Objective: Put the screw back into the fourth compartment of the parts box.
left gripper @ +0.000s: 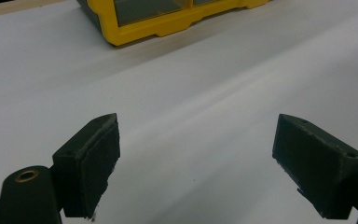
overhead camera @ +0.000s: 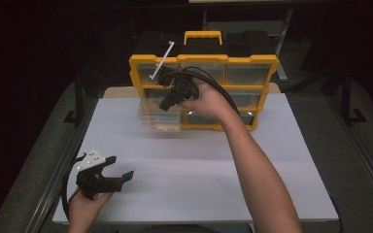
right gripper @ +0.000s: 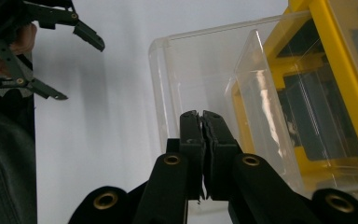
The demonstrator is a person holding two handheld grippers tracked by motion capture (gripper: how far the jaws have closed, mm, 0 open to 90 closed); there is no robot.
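The right claw is closed on the front wall of a clear drawer of the yellow organizer. The left claw rests wide open and empty over the tabletop.

Yellow-and-black organizer, clear drawer, white table, black grippers

Bright overhead light on the white table, dark surroundings, soft blur, faint shadows.

A clear plastic drawer sticks halfway out of the yellow organizer's lower left slot.
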